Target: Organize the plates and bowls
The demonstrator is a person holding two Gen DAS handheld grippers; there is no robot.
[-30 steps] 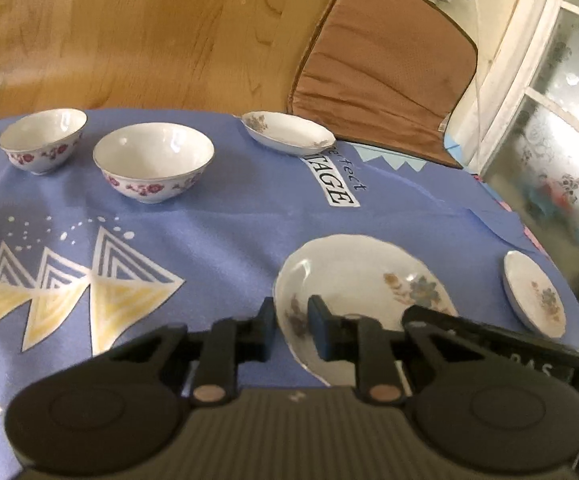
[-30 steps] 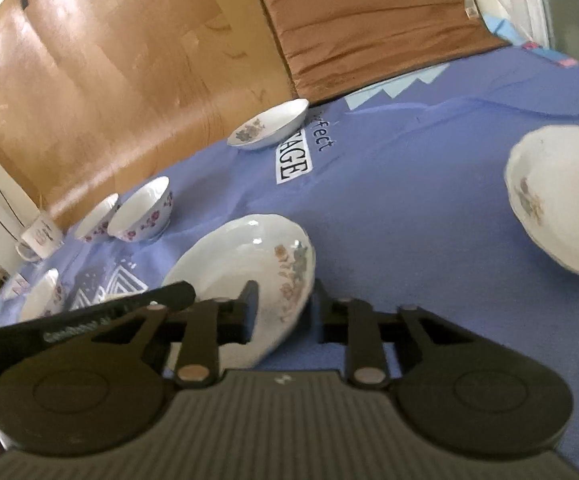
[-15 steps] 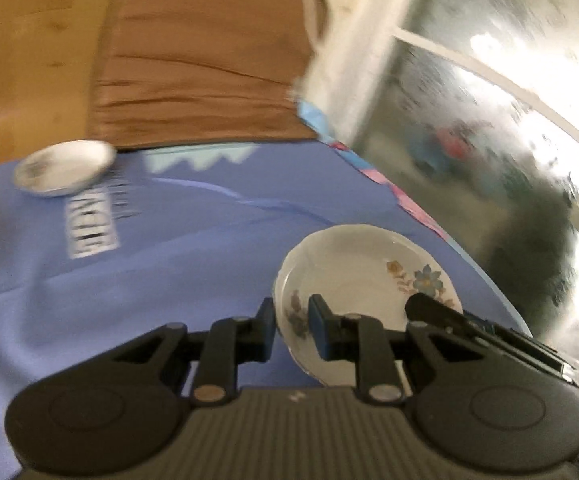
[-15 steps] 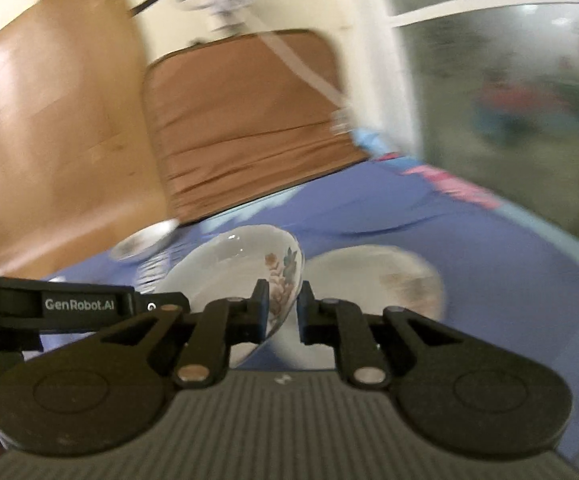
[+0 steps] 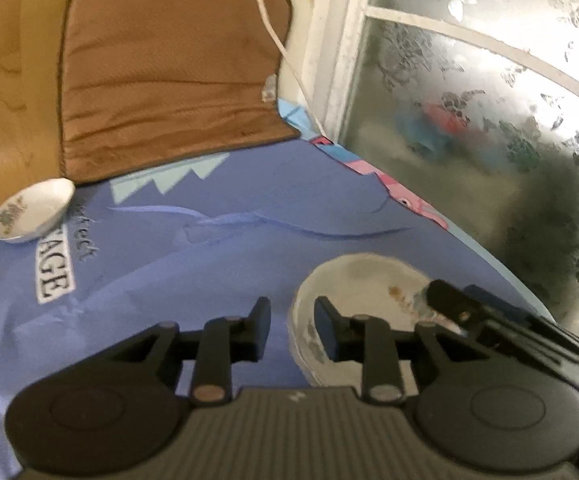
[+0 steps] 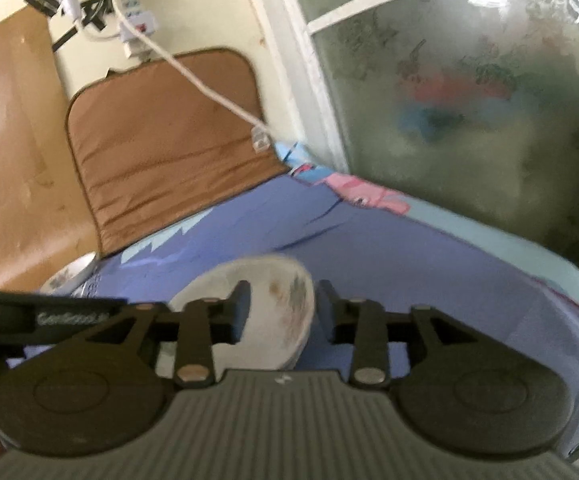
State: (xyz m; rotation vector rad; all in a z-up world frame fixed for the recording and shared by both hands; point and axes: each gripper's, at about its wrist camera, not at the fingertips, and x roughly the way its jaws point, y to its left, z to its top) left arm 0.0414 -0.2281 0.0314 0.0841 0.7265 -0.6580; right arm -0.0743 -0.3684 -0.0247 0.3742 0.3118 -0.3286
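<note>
Both tongs (image 5: 292, 330) (image 6: 282, 312) spread astride the plate's (image 5: 363, 280) rim.

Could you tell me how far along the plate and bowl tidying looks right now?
One large floral plate lies on the blue cloth. Both the left gripper and right gripper are open astride its rim, so it looks just set down. The small dish by the brown cushion sits apart, ungathered.
</note>
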